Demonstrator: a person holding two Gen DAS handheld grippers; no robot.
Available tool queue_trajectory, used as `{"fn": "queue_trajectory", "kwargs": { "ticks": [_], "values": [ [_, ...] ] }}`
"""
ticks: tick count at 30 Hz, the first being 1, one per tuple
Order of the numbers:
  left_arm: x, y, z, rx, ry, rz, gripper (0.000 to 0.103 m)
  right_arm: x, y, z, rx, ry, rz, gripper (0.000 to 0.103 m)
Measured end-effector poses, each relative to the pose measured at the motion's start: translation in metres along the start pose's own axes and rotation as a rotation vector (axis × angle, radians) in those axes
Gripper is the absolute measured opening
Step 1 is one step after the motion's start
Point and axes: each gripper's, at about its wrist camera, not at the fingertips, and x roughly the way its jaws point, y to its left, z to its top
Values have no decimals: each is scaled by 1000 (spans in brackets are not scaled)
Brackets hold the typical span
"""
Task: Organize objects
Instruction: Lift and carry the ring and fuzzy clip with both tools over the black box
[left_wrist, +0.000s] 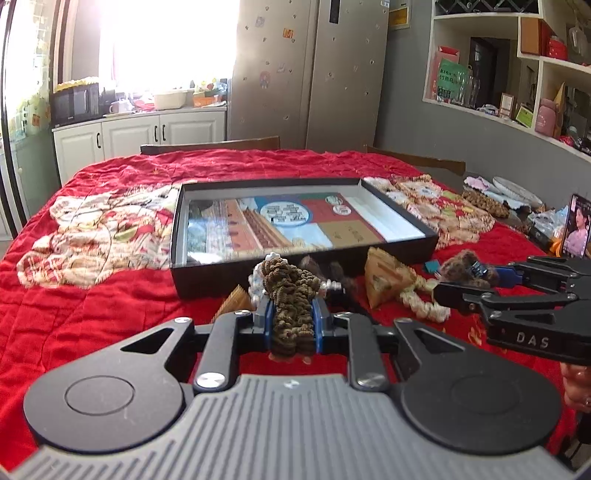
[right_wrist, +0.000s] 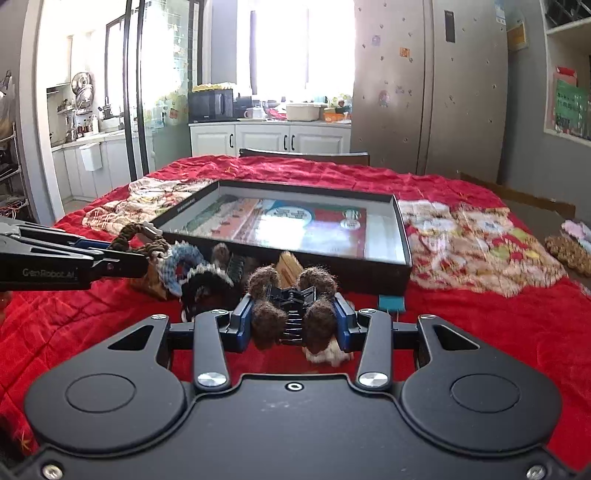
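Shallow black box (left_wrist: 303, 258) sits mid-table, open top, so access from above is free; its near wall blocks a low straight approach. Clutter packed against that wall: wooden comb (left_wrist: 384, 277), cream scrunchie (left_wrist: 424, 299), dark hair ties (left_wrist: 340, 277). Red cloth (left_wrist: 92, 314) left of the box is open. Right edge is crowded: phone (left_wrist: 576, 230), plate (left_wrist: 517, 190), brown scrunchie (left_wrist: 484, 203).

Red quilted cloth (left_wrist: 110, 314), black box (left_wrist: 303, 258), olive-brown ruffled scrunchie (left_wrist: 291, 295), dark brown fuzzy clip (right_wrist: 291, 310).
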Motion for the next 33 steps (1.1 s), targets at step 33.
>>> {"fn": "queue_trajectory", "kwargs": {
  "ticks": [33],
  "values": [
    [141,53,116,-114,-51,144,24,184,-32,149,19,-125,-90,41]
  ]
}}
